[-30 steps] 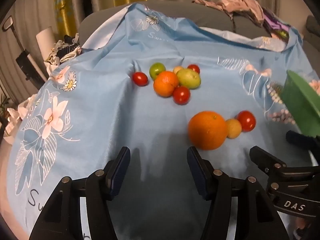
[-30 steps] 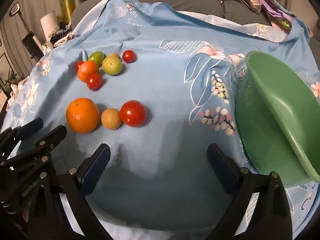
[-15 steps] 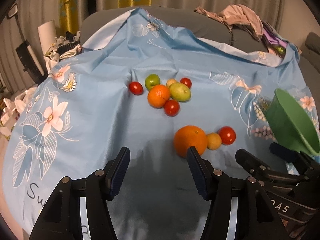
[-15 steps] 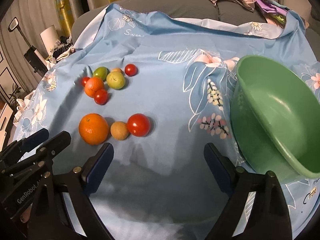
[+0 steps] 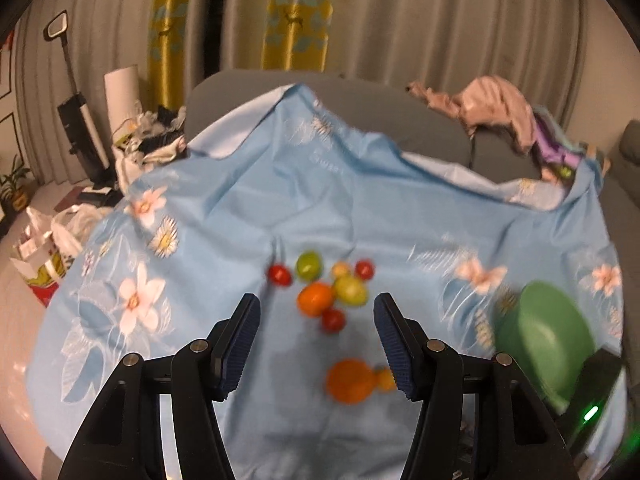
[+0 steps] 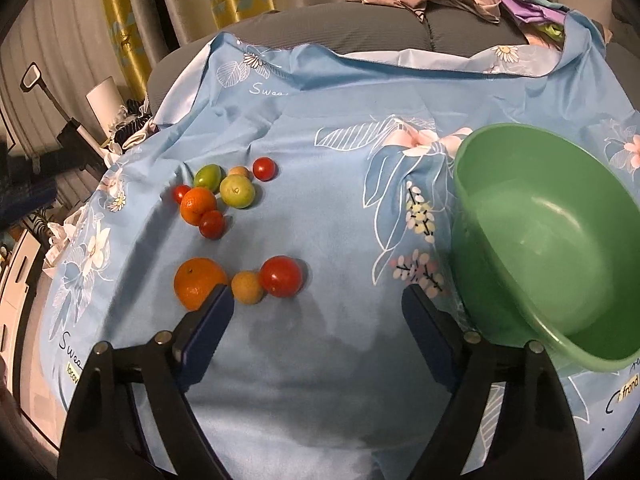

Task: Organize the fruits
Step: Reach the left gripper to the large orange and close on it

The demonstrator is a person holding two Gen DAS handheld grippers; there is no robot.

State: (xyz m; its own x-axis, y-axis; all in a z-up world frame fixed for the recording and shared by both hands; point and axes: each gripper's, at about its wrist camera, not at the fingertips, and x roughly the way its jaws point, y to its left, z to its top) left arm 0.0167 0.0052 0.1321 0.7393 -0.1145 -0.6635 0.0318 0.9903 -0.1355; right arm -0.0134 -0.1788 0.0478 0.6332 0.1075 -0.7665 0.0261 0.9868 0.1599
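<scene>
Both grippers have pulled back and up since the earlier frames, so I now see far more of the blue cloth (image 6: 328,152) and none of the fruit sits between my fingers. My left gripper (image 5: 316,344) hangs spread wide and empty, and so does the right gripper (image 6: 316,324).

Nearest me lie the big orange (image 6: 198,282), a small yellow fruit (image 6: 247,287) and a large tomato (image 6: 281,276), touching in a row. Nearer the cloth's far left edge is a second cluster: small orange (image 6: 197,205), green fruit (image 6: 237,191), tomatoes. The green bowl (image 6: 560,240) stands empty at the right edge, tilted on the soft cloth.

My worry is the cloth: it sags over cushions, so a nudged orange may roll off and scatter its neighbours. The bowl could tip when fruit drops against its raised side. The left view is also blurred, so I judge aiming from it risky.
</scene>
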